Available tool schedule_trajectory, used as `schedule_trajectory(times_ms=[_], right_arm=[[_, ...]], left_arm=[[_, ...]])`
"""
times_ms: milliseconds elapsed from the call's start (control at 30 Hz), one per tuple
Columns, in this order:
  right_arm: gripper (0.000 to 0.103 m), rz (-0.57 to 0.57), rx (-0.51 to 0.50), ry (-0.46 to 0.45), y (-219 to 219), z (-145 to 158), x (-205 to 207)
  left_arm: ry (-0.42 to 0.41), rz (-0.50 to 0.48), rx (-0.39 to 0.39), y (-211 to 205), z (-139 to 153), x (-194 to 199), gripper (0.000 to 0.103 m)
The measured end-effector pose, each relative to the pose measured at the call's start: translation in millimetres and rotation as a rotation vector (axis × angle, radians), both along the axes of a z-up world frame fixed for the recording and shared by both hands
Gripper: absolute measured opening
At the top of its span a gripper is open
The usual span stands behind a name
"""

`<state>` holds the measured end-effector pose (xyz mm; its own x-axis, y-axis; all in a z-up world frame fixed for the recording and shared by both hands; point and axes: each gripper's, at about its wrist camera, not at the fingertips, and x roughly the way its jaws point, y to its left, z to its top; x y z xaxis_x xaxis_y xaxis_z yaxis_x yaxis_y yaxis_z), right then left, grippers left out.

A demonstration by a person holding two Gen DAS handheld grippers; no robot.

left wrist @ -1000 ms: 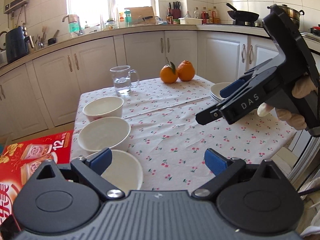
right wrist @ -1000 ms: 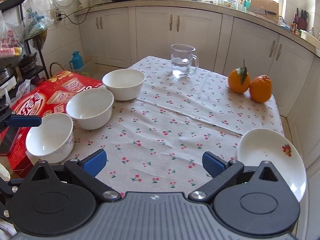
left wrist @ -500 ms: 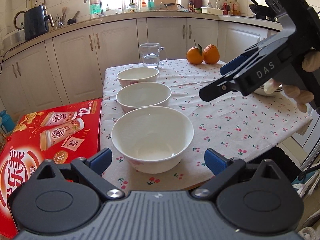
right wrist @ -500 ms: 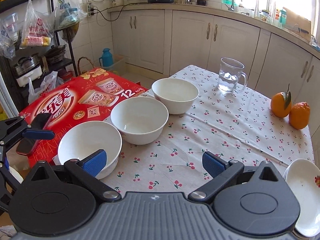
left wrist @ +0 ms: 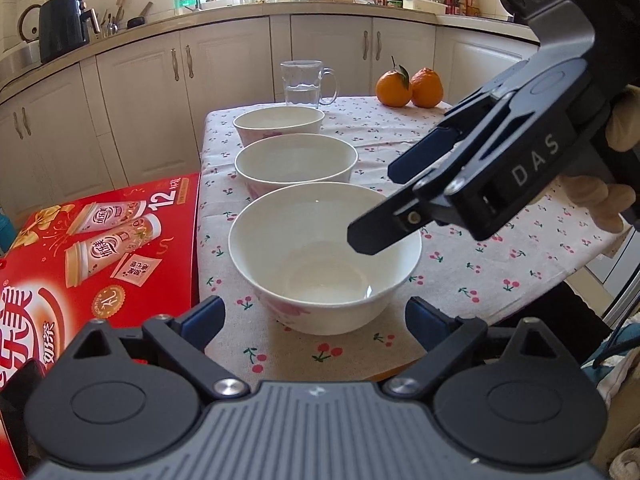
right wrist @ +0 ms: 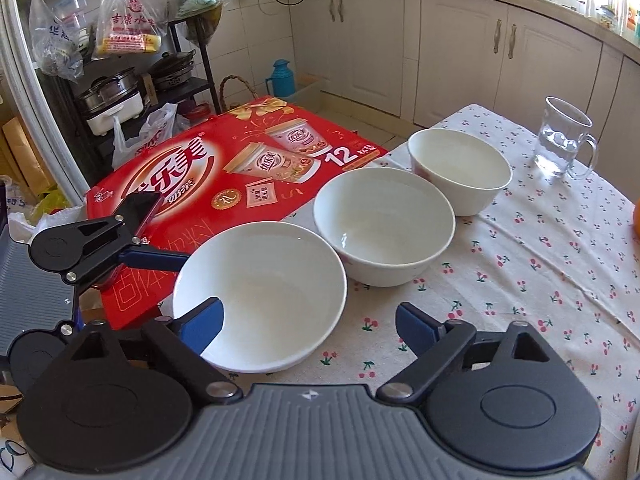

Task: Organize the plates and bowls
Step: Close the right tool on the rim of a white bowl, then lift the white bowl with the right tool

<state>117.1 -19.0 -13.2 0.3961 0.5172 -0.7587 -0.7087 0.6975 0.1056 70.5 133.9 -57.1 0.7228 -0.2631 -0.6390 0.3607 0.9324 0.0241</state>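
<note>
Left claw (left wrist: 314, 318) wide, jaws closing, near bowl (left wrist: 324, 260) sits between its blue pads but pads not touching it; nothing held. Right claw (right wrist: 308, 326) also wide and closing, over the same near bowl (right wrist: 260, 292): its left pad hangs above the bowl's inside, right pad outside the rim over the cloth; no grip. In the left wrist view the right claw (left wrist: 404, 196) comes in from the right, tips over the near bowl's right rim, gloved hand (left wrist: 600, 200) behind it. In the right wrist view the left claw (right wrist: 148, 258) shows at the left, one blue finger (right wrist: 154, 259) just beside the near bowl's left rim; contact can't be told.

Three white bowls in a row along the table's (left wrist: 480, 280) left edge, all upright, empty. Near bowl at the near left corner. Middle bowl (left wrist: 296, 164) just behind it, close, touching or not unclear. Far bowl (left wrist: 280, 124) behind that, near the far left corner.

Red box (left wrist: 100, 240) beside the table's left edge, lower than the top. Glass mug (left wrist: 306, 84) with water at the far edge. Two oranges (left wrist: 410, 88) at the far edge, right of the mug, touching each other.
</note>
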Motion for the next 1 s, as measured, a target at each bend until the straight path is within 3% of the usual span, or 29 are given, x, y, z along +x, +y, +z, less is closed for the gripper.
schedule_trajectory(times_ms=[500, 1000], right_arm=[[0.07, 0.039, 0.038, 0.086, 11, -11, 18], [0.069, 0.049, 0.05, 0.11, 7, -11, 20]], left_arm=[[0.01, -0.047, -0.013, -2, 0, 6, 0.084], [0.022, -0.065, -0.004, -3, 4, 8, 0.082]])
